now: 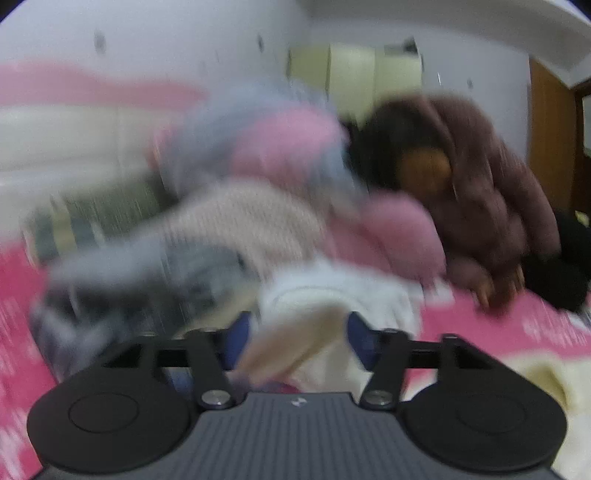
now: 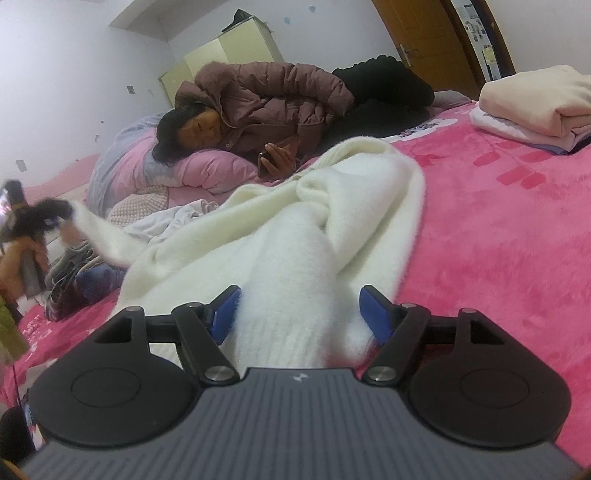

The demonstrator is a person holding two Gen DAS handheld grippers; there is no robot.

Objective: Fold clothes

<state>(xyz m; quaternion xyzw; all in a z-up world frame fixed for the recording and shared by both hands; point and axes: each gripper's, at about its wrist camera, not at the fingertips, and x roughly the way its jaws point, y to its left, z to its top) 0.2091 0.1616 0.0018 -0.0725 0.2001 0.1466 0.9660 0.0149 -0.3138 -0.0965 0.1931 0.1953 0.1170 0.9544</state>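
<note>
left wrist view: badly blurred throughout.
left gripper: blue pads spread; pale cloth lies in the gap, but the blur hides whether the pads touch it.
sweater: a white mass just ahead of the pads, a tan-looking fold of it running down between them.
clothes heap: grey and pink smears to the left, on the pink blanket.
person: in a brown puffer coat, lying at the right rear, one hand on the blanket.
wardrobe: pale, against the back wall.

right wrist view: sharp.
right gripper: pads spread wide, a sleeve of the sweater running between them; the left pad sits at the knit's edge, the right pad shows a small gap.
sweater position: cream knit, rumpled, spread across the blanket from the gripper up toward the person; one end stretches left to the left gripper, which is blurred.
person: lies on a pink pillow, holding a phone.
folded stack: pale pink and white, top right on the blanket.
clothes heap: dark and grey items at the left, beside the sweater.
door: wooden, behind the bed.
</note>
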